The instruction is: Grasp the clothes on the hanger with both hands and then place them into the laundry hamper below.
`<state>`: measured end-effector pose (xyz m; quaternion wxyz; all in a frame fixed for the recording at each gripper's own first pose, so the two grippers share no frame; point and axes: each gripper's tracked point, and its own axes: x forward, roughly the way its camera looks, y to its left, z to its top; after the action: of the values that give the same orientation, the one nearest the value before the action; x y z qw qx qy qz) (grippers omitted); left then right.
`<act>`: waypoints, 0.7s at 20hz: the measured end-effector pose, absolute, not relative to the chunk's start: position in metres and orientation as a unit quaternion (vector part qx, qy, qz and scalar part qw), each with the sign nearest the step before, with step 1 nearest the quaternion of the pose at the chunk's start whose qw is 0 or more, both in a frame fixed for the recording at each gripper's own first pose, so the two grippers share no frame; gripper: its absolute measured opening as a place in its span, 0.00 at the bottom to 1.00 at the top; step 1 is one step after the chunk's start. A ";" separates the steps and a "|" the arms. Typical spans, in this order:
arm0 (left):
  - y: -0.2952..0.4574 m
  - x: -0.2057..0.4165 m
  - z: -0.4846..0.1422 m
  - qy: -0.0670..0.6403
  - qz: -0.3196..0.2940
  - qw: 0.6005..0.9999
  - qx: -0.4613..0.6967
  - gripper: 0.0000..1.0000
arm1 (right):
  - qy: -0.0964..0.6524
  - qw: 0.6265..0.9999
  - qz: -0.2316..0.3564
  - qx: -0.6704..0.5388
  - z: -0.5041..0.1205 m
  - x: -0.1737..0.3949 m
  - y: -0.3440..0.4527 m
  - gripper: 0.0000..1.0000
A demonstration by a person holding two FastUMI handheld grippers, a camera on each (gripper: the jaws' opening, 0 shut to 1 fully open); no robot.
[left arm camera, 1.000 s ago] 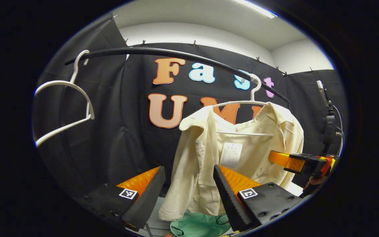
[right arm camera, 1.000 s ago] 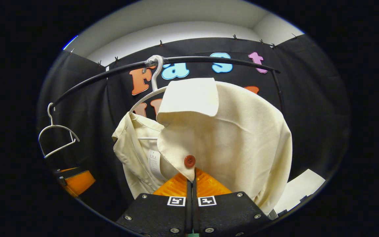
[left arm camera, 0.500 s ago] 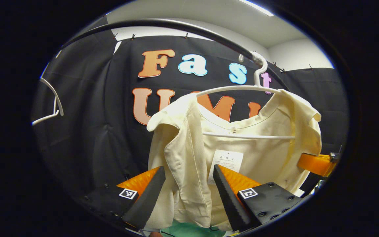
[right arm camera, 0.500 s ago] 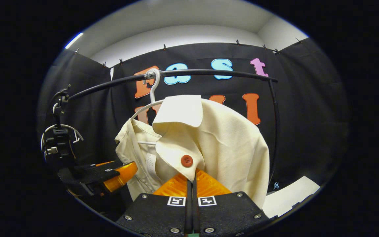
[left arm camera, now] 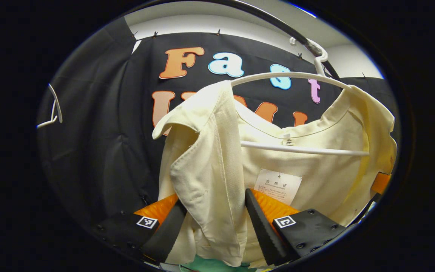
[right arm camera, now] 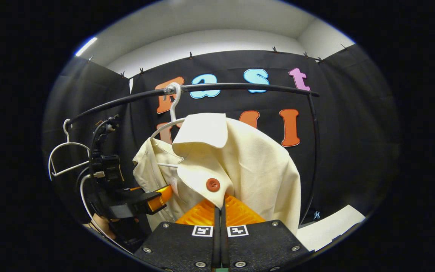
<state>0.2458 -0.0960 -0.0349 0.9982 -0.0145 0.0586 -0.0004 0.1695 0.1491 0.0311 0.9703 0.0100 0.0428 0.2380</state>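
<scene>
Black cloth forms the booth's wall [right arm camera: 353, 132] on every side, with a pale ceiling [right arm camera: 210, 22] above it. Across the booth runs a dark rail [right arm camera: 240, 87], and from it we see a white hanger [left arm camera: 300, 75] suspended by its hook.

On that hanger sits the cream shirt [left arm camera: 217, 158] — a light, woven garment with a flat collar, a paper tag [left arm camera: 278, 186] inside the back of the neck, and one round reddish button [right arm camera: 213, 184] on the front panel. In the left gripper view the shirt hangs open towards us, its near front edge falling in a long fold; in the right gripper view we see its outer face draped over the hanger's shoulder.

We find the left gripper [left arm camera: 215, 223] with its fingers spread apart, the shirt's front fold hanging between them; whether either finger touches the cloth we cannot tell. The right gripper [right arm camera: 219, 211] has its fingers pressed together on the lower edge of the buttoned panel, just below the button. The left gripper also appears at the left of the right gripper view, beside the shirt's edge.

A second white hanger [right arm camera: 64, 151], bare, hangs farther along the rail. Below the shirt, in the left gripper view, a strip of green [left arm camera: 213, 264] shows — we cannot tell what it belongs to. A pale sheet [right arm camera: 330, 226] lies low at the right in the right gripper view.
</scene>
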 end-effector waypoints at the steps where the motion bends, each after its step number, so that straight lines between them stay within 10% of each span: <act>1: -0.098 0.247 -0.036 0.058 -0.003 0.998 -0.016 0.97 | 0.042 0.970 0.241 0.009 0.031 0.168 0.148 0.00; 7: -0.091 0.248 -0.035 0.059 0.011 0.998 -0.009 0.77 | 0.031 0.970 0.242 0.017 0.038 0.167 0.139 0.00; 10: -0.091 0.249 -0.037 0.071 0.015 0.997 -0.011 0.28 | 0.036 0.970 0.241 0.019 0.035 0.168 0.141 0.00; 14: -0.106 0.237 -0.031 0.087 -0.024 0.995 -0.038 0.07 | 0.040 0.970 0.236 0.029 0.035 0.170 0.143 0.00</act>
<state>0.2368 -0.1060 -0.0315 0.9952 -0.0383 0.0865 -0.0245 0.1698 0.1432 0.0353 0.9704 0.0292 0.0400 0.2363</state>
